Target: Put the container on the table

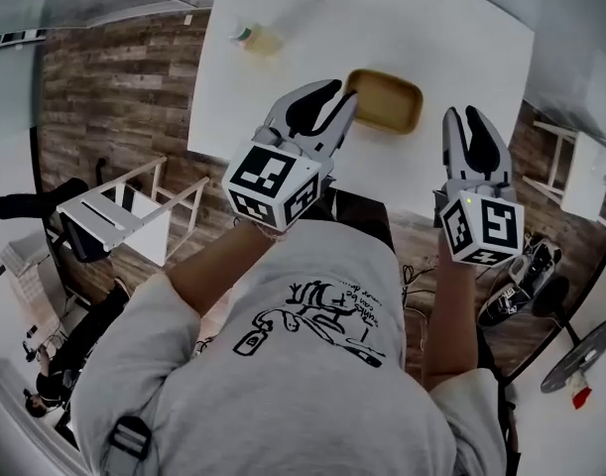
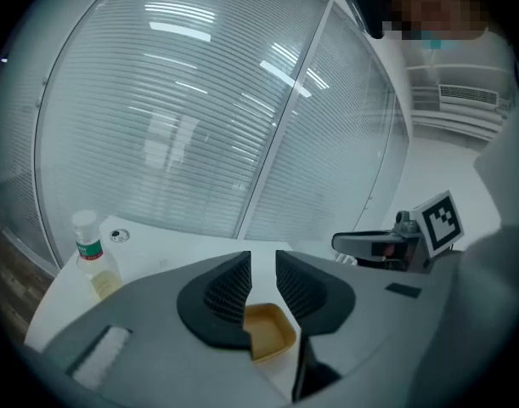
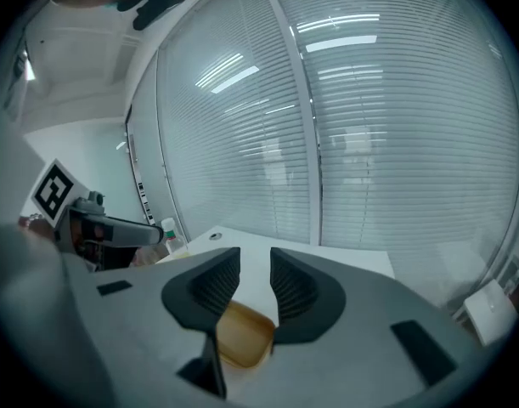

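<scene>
Container [image 1: 385, 100] rests on table [image 1: 431, 38], 1 o'clock of left gripper [image 1: 344, 91], 11 o'clock of right gripper [image 1: 460, 113]. Both jaw pairs apart, empty. Placement judged done; next: withdraw both grippers.

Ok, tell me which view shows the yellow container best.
The head view: the container lies almost whole in sight on the table, seen from above. Each gripper view shows only a part of it, cut off by that gripper's open jaws.

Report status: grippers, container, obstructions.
Left hand-held gripper open, empty. Right hand-held gripper open, empty. Container resting on table, not gripped. Bottle far corner, not obstructing.
</scene>
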{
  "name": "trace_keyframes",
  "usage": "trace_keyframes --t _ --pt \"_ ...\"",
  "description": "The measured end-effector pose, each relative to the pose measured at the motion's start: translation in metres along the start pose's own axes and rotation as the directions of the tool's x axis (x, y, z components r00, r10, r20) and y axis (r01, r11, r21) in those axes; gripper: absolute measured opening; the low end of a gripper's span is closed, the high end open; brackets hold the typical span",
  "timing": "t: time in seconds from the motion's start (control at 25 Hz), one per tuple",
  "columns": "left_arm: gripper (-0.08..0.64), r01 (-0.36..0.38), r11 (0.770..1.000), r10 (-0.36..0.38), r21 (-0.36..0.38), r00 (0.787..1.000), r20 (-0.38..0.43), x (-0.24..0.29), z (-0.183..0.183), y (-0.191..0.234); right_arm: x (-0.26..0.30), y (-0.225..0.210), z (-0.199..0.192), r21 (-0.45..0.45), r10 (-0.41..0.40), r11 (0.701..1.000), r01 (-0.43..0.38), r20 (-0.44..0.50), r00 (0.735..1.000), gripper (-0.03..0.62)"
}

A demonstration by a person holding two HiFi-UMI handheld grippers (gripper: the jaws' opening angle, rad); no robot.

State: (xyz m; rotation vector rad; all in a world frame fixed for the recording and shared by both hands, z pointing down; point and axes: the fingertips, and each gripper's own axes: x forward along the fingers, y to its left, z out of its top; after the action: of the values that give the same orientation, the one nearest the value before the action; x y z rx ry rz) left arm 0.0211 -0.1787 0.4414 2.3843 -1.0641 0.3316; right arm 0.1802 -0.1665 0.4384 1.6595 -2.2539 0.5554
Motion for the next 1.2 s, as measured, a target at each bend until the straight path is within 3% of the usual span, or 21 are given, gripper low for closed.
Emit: trace_keyframes --t 0.48,1.2 --pt "0.043 0.066 0.996 -0.073 0.067 0.991 0.109 -0.043 0.071 -0.044 -0.057 0.031 0.084 -0.058 0.054 0.997 -0.047 0.131 0.990 0.083" --pt "0.028 0.143 0.983 -0.167 0.116 0.958 0.232 -0.095 0.139 -0.082 -0.106 0.086 0.150 -0.113 0.142 0.986 -0.119 0.229 0.963 0.066"
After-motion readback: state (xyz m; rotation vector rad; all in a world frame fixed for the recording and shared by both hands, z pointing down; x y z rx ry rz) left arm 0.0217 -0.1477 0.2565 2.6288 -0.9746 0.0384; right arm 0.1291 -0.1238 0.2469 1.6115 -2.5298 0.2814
